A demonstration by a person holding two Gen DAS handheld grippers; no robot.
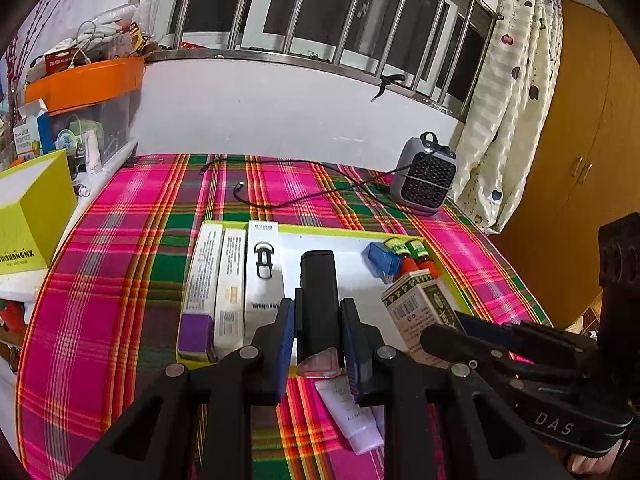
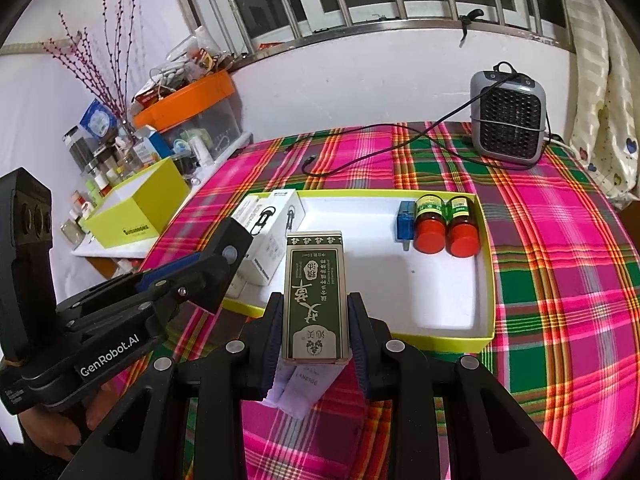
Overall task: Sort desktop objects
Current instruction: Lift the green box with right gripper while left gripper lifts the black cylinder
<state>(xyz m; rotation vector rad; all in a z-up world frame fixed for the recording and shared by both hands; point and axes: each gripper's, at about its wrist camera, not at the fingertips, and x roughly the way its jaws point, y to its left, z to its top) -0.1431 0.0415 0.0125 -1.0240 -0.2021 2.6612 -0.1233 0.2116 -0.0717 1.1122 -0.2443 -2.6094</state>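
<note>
My left gripper (image 1: 319, 320) is shut on a slim bottle (image 1: 318, 288) with a tall black cap and a pinkish glass base, held over the near edge of a white tray with a yellow-green rim (image 1: 352, 240). My right gripper (image 2: 314, 320) is shut on an upright green and gold box (image 2: 314, 292), held above the tray (image 2: 360, 216) near its front edge. In the tray lie three long boxes (image 1: 230, 288) on the left, and a blue block (image 2: 405, 220) and two red-capped bottles (image 2: 430, 224) at the far right. A white tube (image 2: 300, 384) lies on the cloth under the grippers.
A pink and green plaid cloth (image 1: 120, 280) covers the table. A grey heater (image 2: 508, 116) with a black cable (image 1: 280, 196) stands at the back right. A yellow-green box (image 2: 136, 208) and a cluttered shelf with an orange bin (image 2: 188, 96) flank the left side.
</note>
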